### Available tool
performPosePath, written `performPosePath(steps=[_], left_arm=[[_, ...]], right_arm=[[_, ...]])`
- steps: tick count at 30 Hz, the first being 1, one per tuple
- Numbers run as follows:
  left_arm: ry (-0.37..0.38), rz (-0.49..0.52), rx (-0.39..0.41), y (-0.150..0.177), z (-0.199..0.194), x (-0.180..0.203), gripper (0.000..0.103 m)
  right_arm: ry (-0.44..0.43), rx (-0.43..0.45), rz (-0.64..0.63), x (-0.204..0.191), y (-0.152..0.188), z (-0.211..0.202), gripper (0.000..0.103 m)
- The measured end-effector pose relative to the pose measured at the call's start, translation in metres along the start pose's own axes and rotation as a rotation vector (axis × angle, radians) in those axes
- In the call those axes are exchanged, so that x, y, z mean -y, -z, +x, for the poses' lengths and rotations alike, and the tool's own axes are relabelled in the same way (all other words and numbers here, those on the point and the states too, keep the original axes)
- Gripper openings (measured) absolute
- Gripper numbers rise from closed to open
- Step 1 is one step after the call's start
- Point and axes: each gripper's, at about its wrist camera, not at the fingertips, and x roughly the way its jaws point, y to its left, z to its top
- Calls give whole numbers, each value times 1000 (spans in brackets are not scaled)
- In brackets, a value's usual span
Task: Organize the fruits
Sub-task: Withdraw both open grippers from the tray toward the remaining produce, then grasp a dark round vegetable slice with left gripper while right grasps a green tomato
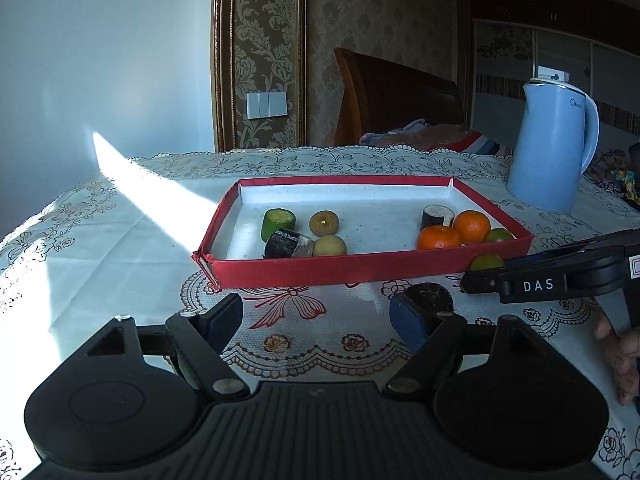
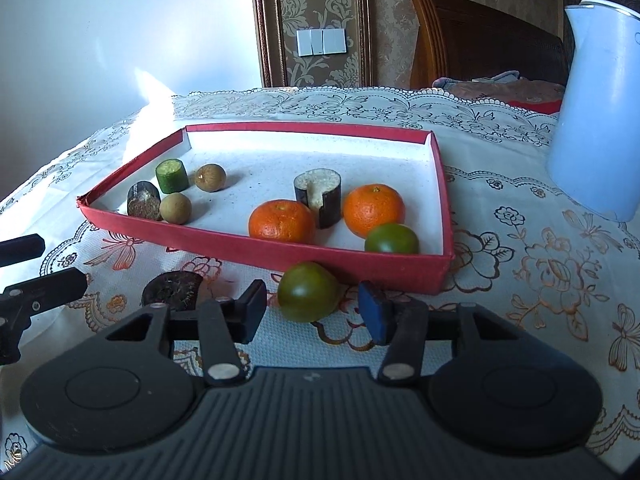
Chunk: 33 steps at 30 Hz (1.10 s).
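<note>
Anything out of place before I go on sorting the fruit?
Yes. Two pieces sit outside the red tray, on the tablecloth by its near wall: a green tomato just ahead of the right gripper, and a dark cut piece beside it. Nothing looks spilled.

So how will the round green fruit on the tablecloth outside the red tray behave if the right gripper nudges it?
The round green fruit probably rolls easily: no flat side shows. Its smooth, glossy skin may slip between the right gripper's pads. The red tray wall behind should stop it.
</note>
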Motion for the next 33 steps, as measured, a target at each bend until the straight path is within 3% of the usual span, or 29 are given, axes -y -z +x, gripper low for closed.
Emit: performPosePath(steps=[8, 16, 33], left_arm=[[8, 37, -24, -2, 8, 18, 81], [74, 82, -22, -4, 14, 48, 81], [-48, 68, -160, -12, 59, 70, 81]], right_arm=[[-7, 33, 28, 4, 3, -6, 31], [-5, 61, 74, 11, 5, -10, 31], [62, 119, 142, 19, 10, -23, 31]])
